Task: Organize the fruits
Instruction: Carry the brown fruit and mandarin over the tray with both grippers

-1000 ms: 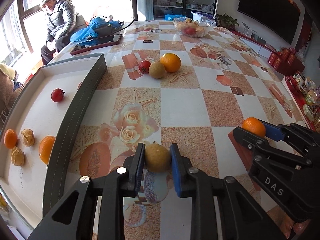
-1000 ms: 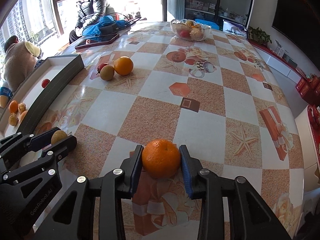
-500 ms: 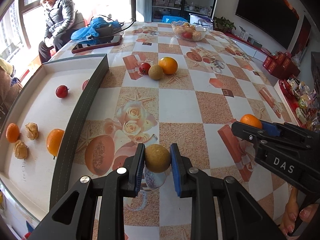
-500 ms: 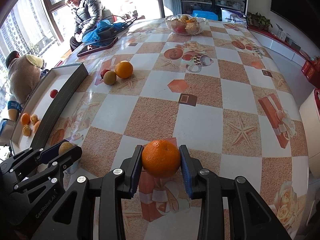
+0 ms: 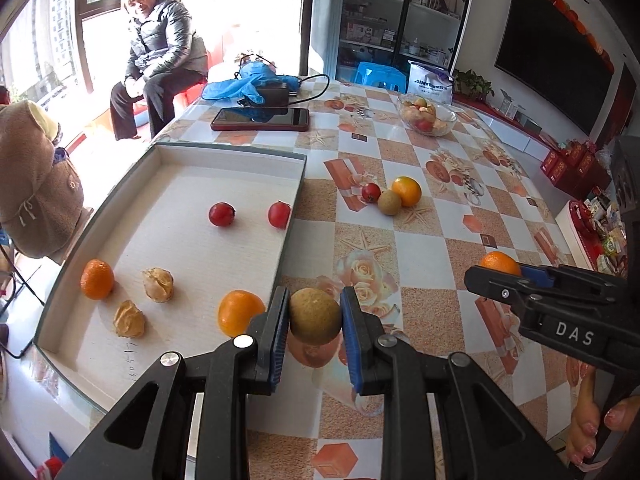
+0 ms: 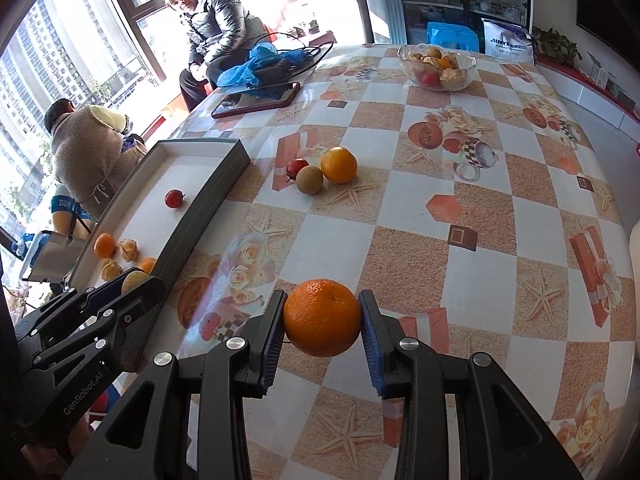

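My left gripper [image 5: 314, 320] is shut on a brown round fruit [image 5: 315, 315], held above the table just right of the white tray [image 5: 188, 240]. My right gripper [image 6: 322, 322] is shut on an orange [image 6: 322, 316], held above the table's near part; it also shows in the left wrist view [image 5: 498, 263]. The tray holds two red fruits [image 5: 221, 213], oranges [image 5: 97, 279] and two tan husked fruits [image 5: 158, 284]. On the table lie a red fruit [image 5: 371, 192], a brown fruit [image 5: 389, 202] and an orange [image 5: 406, 191] together.
A glass bowl of fruit [image 5: 426, 116] stands at the table's far end. A phone [image 5: 260, 119] and blue cloth with cables [image 5: 256, 84] lie at the far left. A person [image 5: 160, 56] sits beyond the table; another sits left of the tray [image 5: 32, 184].
Both grippers have risen with their fruits. The left gripper has swung left toward the tray, so more of the tray's inside shows.
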### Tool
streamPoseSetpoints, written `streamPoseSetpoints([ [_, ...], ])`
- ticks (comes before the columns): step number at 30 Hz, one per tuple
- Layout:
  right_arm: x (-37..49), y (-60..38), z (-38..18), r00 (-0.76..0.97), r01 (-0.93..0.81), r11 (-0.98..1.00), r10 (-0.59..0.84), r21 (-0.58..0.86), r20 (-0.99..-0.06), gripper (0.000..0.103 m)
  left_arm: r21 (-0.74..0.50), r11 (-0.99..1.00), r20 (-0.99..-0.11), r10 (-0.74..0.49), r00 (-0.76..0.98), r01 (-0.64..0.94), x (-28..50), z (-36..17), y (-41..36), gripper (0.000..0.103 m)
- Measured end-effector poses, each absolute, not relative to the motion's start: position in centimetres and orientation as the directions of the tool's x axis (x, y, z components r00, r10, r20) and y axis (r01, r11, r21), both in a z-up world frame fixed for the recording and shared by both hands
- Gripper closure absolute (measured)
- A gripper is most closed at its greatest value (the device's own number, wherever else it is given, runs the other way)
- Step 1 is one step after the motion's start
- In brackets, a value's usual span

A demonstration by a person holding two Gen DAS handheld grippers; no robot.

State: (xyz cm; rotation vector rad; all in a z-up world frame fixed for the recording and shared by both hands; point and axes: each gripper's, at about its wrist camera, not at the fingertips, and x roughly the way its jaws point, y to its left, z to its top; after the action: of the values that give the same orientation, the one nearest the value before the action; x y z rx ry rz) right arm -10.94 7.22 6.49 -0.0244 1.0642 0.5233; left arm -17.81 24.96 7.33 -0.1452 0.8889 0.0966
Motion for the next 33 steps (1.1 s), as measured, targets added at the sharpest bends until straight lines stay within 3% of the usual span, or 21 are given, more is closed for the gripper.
streamPoseSetpoints([
  [18,-9.5,20.7,8.1,0.278,-0.597,0.768,0.469,0.232,-0.838,0.066,-0.091,0.915,-0.777,0.182,0.603,-0.394,-18.5,7.6,37.2,0.075],
  [33,-9.3,26.3,4.4,0.181,-0.638,0.731,0.447,0.242,-0.876,0.066,-0.050,0.919,-0.816,0.188,0.547,-0.390,-18.0,4.4,37.5,0.075],
])
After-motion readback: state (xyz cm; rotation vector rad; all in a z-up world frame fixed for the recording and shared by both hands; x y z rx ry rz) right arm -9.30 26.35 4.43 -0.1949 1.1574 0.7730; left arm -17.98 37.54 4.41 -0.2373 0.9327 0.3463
